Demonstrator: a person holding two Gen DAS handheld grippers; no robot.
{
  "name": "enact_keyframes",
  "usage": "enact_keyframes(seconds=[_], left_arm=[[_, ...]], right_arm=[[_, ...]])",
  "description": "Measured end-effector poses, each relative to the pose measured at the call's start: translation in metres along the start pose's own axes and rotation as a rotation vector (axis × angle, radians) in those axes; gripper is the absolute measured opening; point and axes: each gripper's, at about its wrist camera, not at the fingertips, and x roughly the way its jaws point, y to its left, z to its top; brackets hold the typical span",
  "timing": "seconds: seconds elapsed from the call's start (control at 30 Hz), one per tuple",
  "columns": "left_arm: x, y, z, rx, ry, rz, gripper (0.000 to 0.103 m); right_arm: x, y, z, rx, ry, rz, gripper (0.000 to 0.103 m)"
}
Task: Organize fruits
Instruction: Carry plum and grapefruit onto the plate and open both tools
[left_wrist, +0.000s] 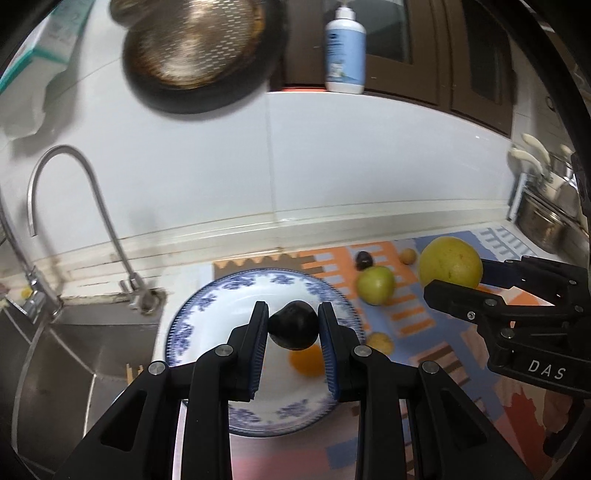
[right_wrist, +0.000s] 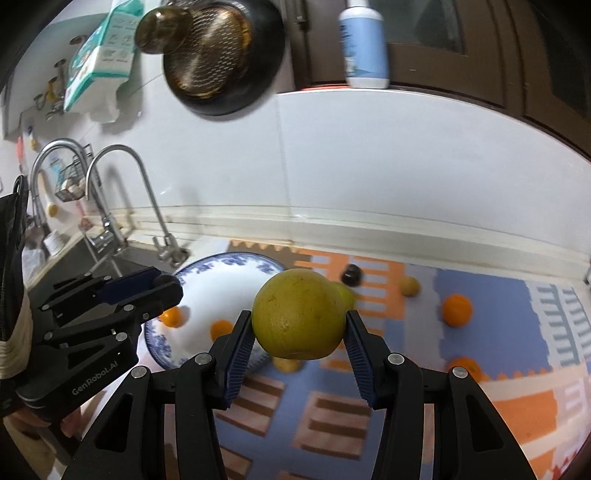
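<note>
Left wrist view: the left gripper has its jaws clenched on a dark fruit above the plate; the right gripper clamps a yellow-green fruit beside it. That round fruit could slip from its narrow grip and roll off the worktop.

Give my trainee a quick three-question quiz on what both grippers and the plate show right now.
1. True or false: the left gripper is shut on a small dark round fruit.
2. What does the right gripper hold? A) an orange B) a large yellow-green round citrus fruit C) nothing
3. Fill in: in the right wrist view, ___ small orange fruits lie on the blue-and-white patterned plate.

Key: 1 true; 2 B; 3 two.
</note>
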Motion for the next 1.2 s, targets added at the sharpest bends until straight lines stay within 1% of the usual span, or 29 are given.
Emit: enact_keyframes(seconds=[0.17,0.27,0.4,0.5,0.63,0.83,0.93,1.07,1.2], left_arm=[[0.007,0.021,0.001,-0.04,0.007,0.032,0.027],[0.014,0.031,0.002,-0.059,0.019,0.038,0.027],[0.029,0.045,0.003,-0.091,0.041,0.039,0.027],[0.043,0.057,0.002,-0.127,0.07,0.026,0.027],[0.066,0.073,0.001,-0.156,0.118,0.024,0.027],[0.095,0.084,-0.004,-0.166,0.192,0.015,0.027],[0.107,0.085,-0.008,-0.174,0.23,-0.005,0.027],[0.12,0.087,-0.011,-0.183,0.276,-0.015,0.027],[0.126,0.087,-0.014,-0.182,0.299,-0.011,0.028]], right_arm=[[0.02,0.015,0.011,-0.028,0.015,0.047,0.05],[0.035,0.022,0.016,-0.04,0.035,0.076,0.05],[0.06,0.029,0.022,-0.052,0.076,0.116,0.05],[0.079,0.035,0.026,-0.058,0.111,0.136,0.05],[0.108,0.042,0.027,-0.079,0.166,0.144,0.05],[0.144,0.045,0.029,-0.081,0.252,0.16,0.05],[0.157,0.046,0.029,-0.076,0.284,0.163,0.05],[0.168,0.046,0.027,-0.076,0.313,0.162,0.05],[0.175,0.046,0.024,-0.082,0.333,0.163,0.05]])
